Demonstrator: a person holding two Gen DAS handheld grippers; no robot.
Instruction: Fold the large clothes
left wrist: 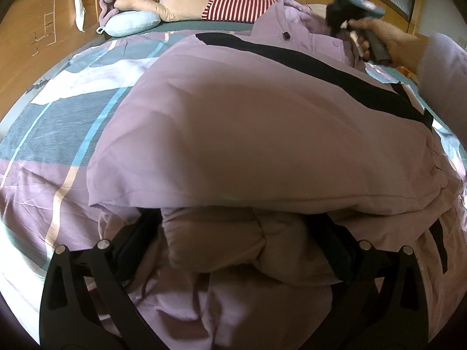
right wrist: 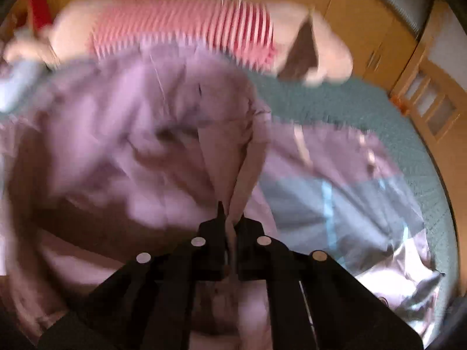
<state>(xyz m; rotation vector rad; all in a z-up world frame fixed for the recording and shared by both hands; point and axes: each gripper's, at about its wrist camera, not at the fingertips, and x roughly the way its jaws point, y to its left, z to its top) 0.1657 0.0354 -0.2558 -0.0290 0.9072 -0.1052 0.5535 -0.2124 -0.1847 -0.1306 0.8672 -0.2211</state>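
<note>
Right tongs (right wrist: 230, 227): pinched tight on a fold of the lilac jacket (right wrist: 122, 134), lower centre of a blurred right wrist view. Left tongs (left wrist: 233, 233): jaws wide, a bunched part of the jacket between them; whether they press it cannot be told. Jacket: spread over the bed (left wrist: 58, 122), on a patchwork quilt. Upper frame: striped plush toy (left wrist: 204, 5), blue pillow (left wrist: 131, 23), wooden wardrobe (left wrist: 38, 23).
</note>
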